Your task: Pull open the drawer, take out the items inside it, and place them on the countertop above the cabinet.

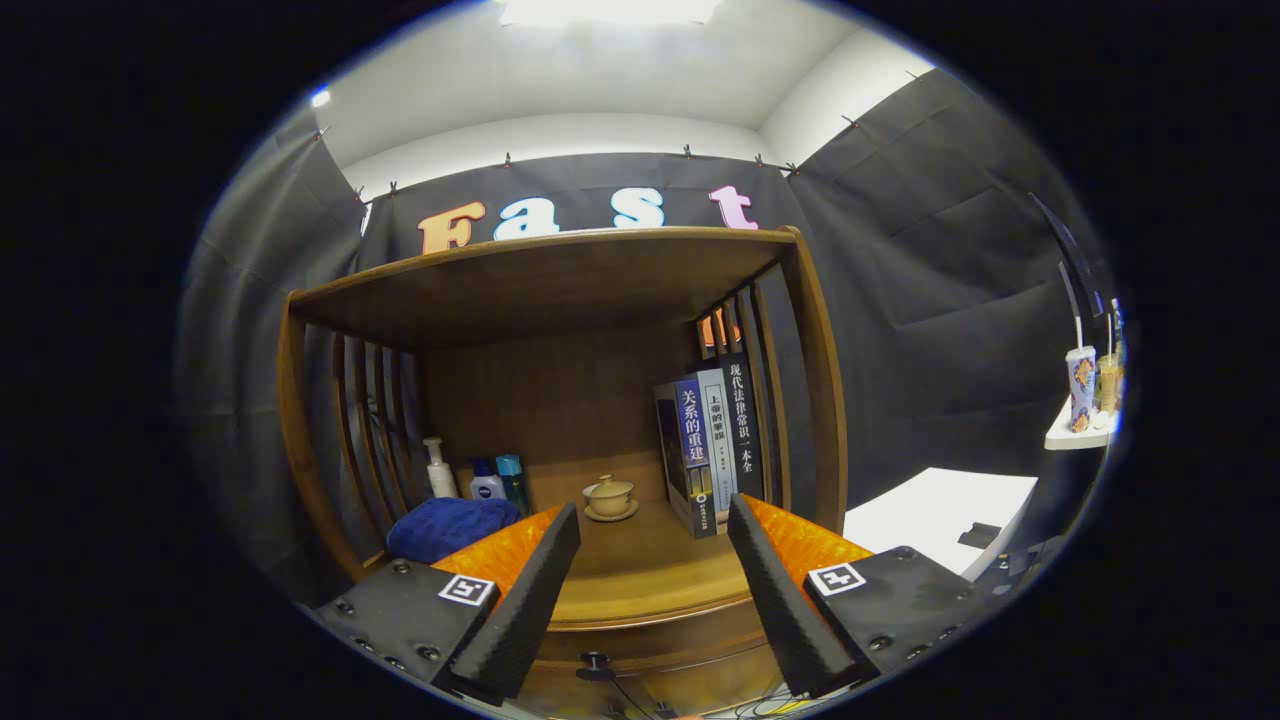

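A wooden cabinet stands ahead with its countertop (640, 575) under a roofed shelf. Below the counter's front edge, the drawer front (660, 655) sits pushed in, with a small dark knob (596, 662) between and just below my fingers. My gripper (655, 520) is open, its two fingers spread wide over the counter's front edge with nothing between them. The drawer's inside is hidden.
On the countertop: a folded blue towel (450, 528) at the left, a white pump bottle (438, 470) and small bottles (500, 482) behind it, a lidded tea cup on a saucer (610, 497) at the back, upright books (710, 450) at the right. A white table (940, 520) stands to the right.
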Demonstrator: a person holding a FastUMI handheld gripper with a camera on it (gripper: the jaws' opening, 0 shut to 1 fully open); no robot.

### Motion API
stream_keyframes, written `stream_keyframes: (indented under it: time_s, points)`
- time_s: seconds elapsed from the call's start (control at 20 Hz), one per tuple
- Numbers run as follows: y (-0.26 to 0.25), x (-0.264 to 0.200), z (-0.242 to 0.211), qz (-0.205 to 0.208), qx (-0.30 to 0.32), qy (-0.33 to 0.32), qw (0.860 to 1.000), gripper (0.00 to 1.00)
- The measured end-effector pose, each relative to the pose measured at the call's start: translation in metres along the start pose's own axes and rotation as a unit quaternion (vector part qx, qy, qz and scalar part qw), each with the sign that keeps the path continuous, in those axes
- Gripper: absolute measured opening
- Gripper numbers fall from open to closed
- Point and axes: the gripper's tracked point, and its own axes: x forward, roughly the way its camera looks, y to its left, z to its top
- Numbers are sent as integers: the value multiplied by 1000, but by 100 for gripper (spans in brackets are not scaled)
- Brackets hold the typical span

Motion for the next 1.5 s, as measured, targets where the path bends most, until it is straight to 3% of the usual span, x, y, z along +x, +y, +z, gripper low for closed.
stream_keyframes:
  time_s: [0.6,1.05,1.5]
  points:
    - [14,5,-32,21,-8,15,1000,98]
    - [30,8,-120,59,-65,56,995,98]
    - [31,15,-209,74,-58,129,987,99]
